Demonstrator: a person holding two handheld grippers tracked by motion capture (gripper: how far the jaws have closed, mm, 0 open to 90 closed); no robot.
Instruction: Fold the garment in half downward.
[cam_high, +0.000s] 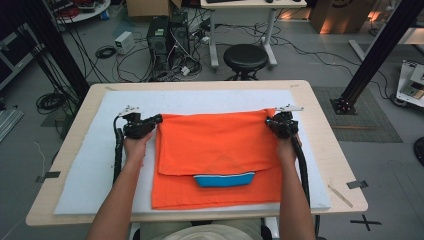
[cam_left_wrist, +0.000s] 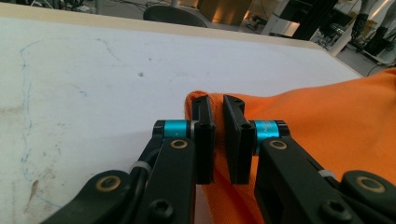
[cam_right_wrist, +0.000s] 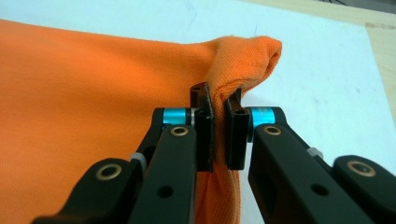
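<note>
At the fold's far corners, both grippers — left gripper (cam_high: 159, 119), right gripper (cam_high: 269, 121) — pinch the orange shirt (cam_high: 215, 142), fingers nearly closed.

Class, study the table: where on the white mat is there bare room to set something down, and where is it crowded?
Bare white mat lies left of the orange shirt, and a strip runs between its far edge and the table's back edge. A narrower strip lies to its right. The middle is crowded: left gripper and right gripper pinch the shirt's far corners.

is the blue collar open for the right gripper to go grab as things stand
Probably not right away. The blue collar lies bare and unobstructed, but the right gripper is shut on a corner of the orange shirt and must release first.
</note>
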